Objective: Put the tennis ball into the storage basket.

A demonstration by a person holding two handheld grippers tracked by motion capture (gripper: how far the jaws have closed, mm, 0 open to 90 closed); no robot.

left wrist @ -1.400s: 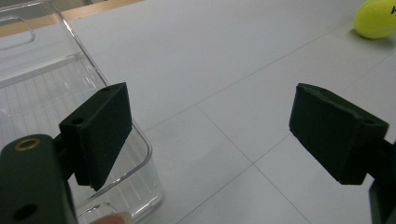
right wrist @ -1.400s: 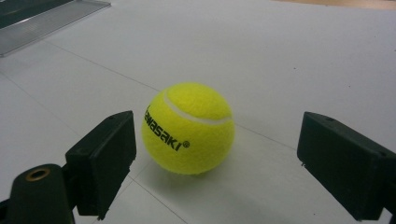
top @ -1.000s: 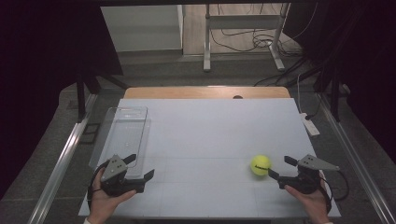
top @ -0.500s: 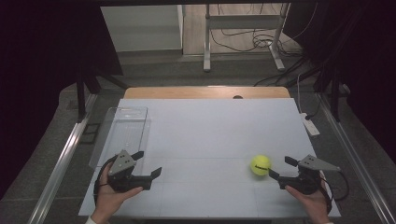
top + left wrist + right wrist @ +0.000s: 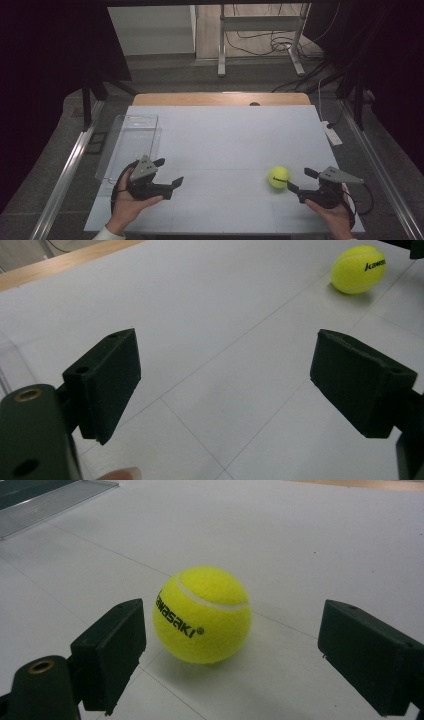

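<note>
Holding both tools low near the counter's (image 5: 220, 130) near edge, you have the right hand-held gripper (image 5: 298, 181) released, jaws spread wide and the tennis ball (image 5: 279, 176) just ahead of the gap, resting free on the counter toward its near right corner. Your left hand-held gripper (image 5: 168, 172) is also released, nothing between its jaws, aimed across the counter with the ball well apart from it in the left gripper view (image 5: 358, 269).

Risk, as judged: the ball sits closer to one jaw than the other in the right gripper view (image 5: 202, 614). If you close off-centre, that jaw would likely nudge it and it may roll toward the near or right edge.

Open room: the middle and far half of the counter are bare. A clear tray (image 5: 131, 141) lies along the left edge, just beyond your left hand.
</note>
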